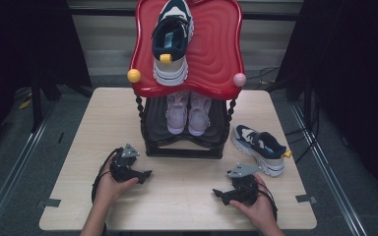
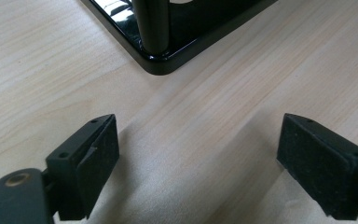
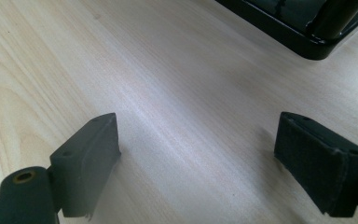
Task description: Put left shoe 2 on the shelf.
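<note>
A pale wooden worktop (image 1: 177, 196) fills the middle of the scene. At its far edge stands a two-tier shoe rack (image 1: 184, 142) with twisted black posts. Its red wavy top shelf (image 1: 216, 44) carries one navy and white sneaker (image 1: 172, 39), heel toward the viewer. On the black lower shelf (image 1: 152, 123) a pair of pale pink sneakers (image 1: 188, 112) sits side by side. To the right of the rack, on the worktop, a second navy and white sneaker (image 1: 260, 147) lies with its heel pointing near and right, just beyond the right tongs. At the near left, a hand holds the left tongs (image 1: 145, 174) low over bare wood, released, jaws wide apart with nothing between them. At the near right, another hand holds the right tongs (image 1: 217, 192), likewise released and empty, jaws spread above the wood.
</note>
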A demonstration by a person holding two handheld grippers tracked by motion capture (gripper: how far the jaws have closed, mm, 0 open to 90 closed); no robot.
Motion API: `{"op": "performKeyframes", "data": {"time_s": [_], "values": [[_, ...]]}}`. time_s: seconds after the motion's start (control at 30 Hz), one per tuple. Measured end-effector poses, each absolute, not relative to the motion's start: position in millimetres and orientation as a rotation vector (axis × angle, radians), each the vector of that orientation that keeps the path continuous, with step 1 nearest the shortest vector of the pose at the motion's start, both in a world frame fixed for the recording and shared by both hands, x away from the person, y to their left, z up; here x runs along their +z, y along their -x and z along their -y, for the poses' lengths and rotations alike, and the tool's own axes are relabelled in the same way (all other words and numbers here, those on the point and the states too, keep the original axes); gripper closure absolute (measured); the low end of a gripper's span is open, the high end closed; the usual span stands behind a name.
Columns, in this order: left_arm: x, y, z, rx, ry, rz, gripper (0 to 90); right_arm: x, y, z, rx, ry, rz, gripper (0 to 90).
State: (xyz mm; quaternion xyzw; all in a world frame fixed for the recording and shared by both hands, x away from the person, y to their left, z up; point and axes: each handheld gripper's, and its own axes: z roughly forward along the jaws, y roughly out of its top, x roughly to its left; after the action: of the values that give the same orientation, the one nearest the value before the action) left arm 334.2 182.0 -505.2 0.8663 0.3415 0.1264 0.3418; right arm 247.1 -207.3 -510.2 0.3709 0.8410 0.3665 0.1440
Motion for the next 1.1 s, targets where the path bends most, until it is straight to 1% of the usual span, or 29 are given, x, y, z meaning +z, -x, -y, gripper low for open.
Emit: {"op": "performKeyframes", "data": {"time_s": [0.17,0.4,0.63,1.1], "values": [[-508.6,-333.3,-184.1,0.341,-2.224,-0.87,8.4,-510.0,-247.2,213.2,1.072,-1.112,-2.402,14.7],[-509.8,-332.3,-185.1,0.341,-2.211,-0.867,8.2,-508.7,-245.6,232.6,1.074,-1.152,-2.371,15.3],[-509.9,-332.2,-185.1,0.341,-2.209,-0.869,8.2,-502.1,-234.5,248.2,1.056,-1.134,-2.365,16.9],[-509.8,-332.3,-185.2,0.341,-2.212,-0.868,8.0,-496.3,-218.0,291.2,1.026,-1.218,-2.301,17.2]]}}
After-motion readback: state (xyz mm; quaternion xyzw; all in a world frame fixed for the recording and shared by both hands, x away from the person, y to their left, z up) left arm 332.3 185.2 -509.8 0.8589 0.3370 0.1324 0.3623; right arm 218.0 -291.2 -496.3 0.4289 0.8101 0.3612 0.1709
